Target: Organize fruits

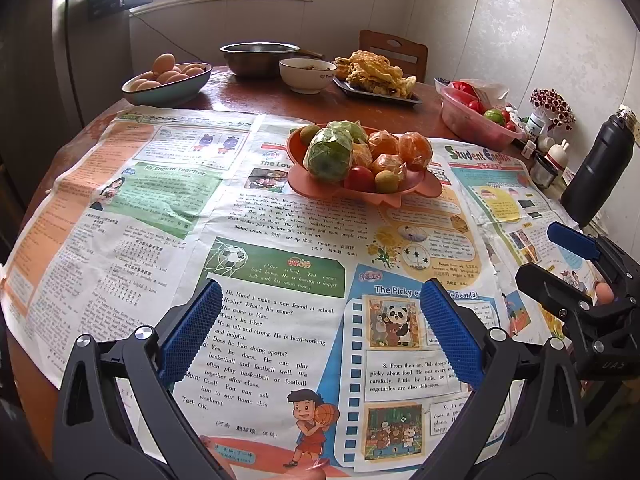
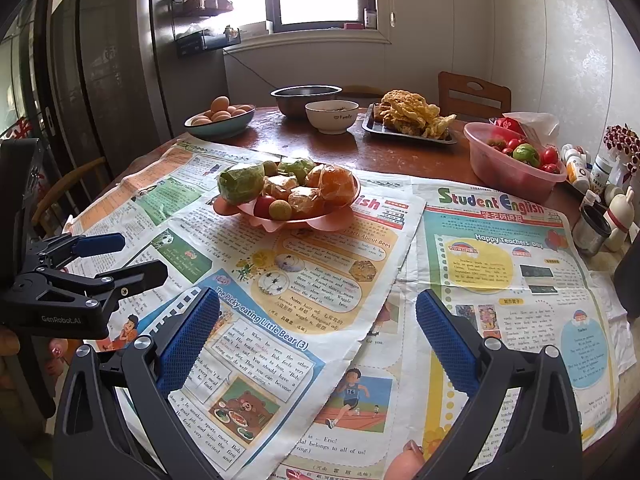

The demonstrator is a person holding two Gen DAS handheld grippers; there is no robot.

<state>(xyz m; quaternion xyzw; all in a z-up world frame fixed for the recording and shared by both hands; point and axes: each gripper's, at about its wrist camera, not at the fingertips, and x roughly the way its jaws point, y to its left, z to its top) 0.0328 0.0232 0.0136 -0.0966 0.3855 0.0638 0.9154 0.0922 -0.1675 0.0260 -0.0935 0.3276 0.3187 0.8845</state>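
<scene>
Fruit (image 1: 356, 156) sits heaped on a pink plate (image 1: 424, 192); both grippers (image 1: 320, 320) (image 2: 318, 322) hover near, fingers wide, empty; stage unclear.

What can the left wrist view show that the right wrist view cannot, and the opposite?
Only the left wrist view shows the black bottle and the right claw from the side. Only the right wrist view shows the wall shelf beside the window and the left claw from the side. Both show the pink fruit plate, the bowl of eggs and the newspapers.
</scene>
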